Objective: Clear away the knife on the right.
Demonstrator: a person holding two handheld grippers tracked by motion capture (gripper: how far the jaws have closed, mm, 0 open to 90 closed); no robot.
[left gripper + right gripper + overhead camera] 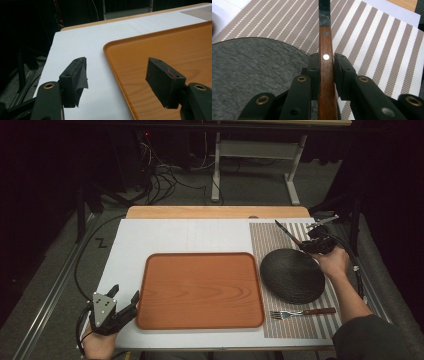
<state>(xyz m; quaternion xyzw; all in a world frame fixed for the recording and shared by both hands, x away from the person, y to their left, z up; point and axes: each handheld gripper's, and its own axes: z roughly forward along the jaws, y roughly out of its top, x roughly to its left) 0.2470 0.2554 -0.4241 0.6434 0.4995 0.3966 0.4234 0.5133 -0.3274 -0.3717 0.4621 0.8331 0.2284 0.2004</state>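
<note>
Left gripper idle, jaws spread, beside orange wooden tray; right gripper clamped on wood-handled knife past round black plate.
Jaws apart over tray rim.
Handle pinched, long axis straight ahead over striped placemat.

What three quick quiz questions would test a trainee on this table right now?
1. True or false: the right gripper is shut on the knife.
2. Which lies nearest the person: A the fork, B the black plate, C the knife?
3. Fill in: the left gripper, jaws open, sits at the ____ corner of the wooden tray.

Key: 1 true; 2 A; 3 near left.
</note>
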